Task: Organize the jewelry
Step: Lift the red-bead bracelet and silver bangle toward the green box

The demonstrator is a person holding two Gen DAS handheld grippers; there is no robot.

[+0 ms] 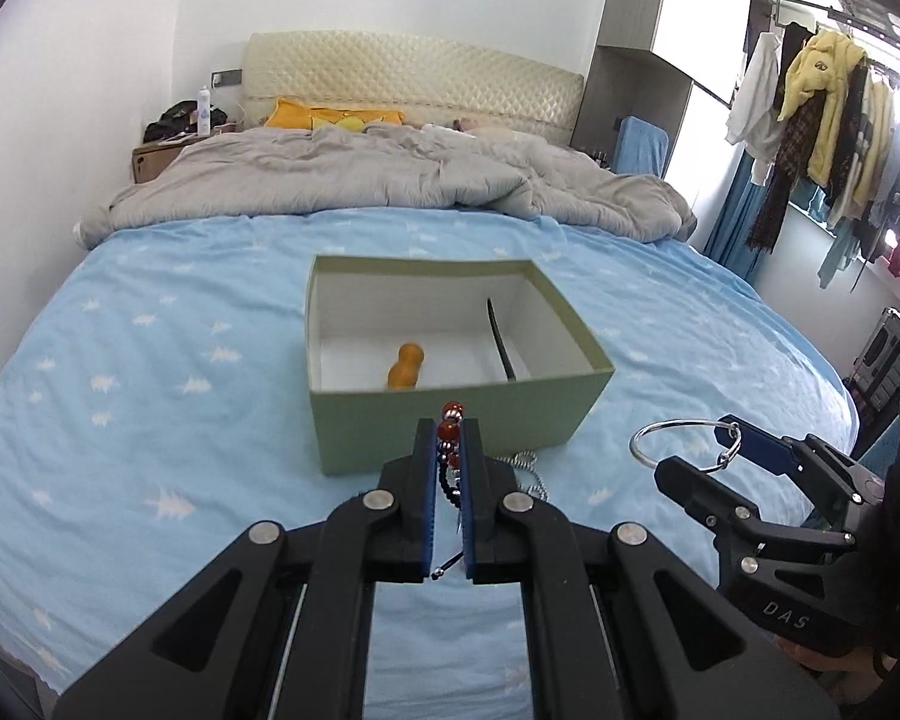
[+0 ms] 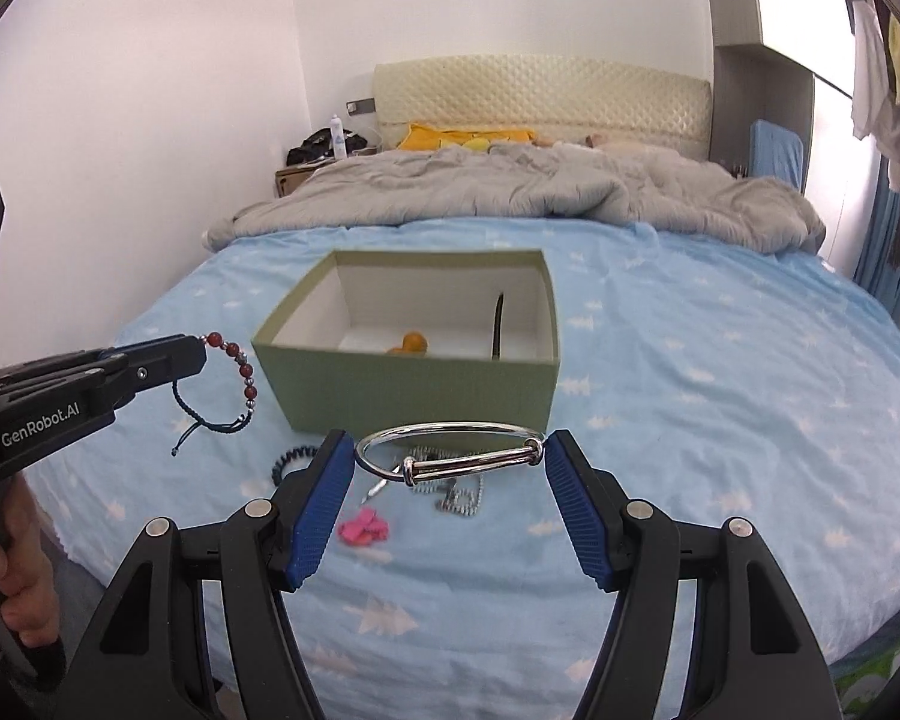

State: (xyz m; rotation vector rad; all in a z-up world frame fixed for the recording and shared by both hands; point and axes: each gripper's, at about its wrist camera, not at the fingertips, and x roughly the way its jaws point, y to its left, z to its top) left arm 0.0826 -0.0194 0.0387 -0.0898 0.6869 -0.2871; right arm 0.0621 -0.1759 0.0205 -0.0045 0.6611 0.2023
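Left claw: pressed together on a beaded bracelet, red beads poking out at the tips, dark cord dangling below; held just short of the near wall of the green box.

Right claw: spread wide, yet a silver bangle spans the gap and is braced between the two blue pads, held above the bed at 6 o'clock from the box.

Box: open, on the blue bedsheet; contains an orange gourd-shaped piece and a black stick leaning at 3 o'clock.

Loose stock on sheet, 6 o'clock of box: silver chain, dark coiled band, pink item.

Handling: bracelet likely light, limp, swings freely; grip on the beads. Bangle likely rigid, smooth, slippery; take across its widest part.
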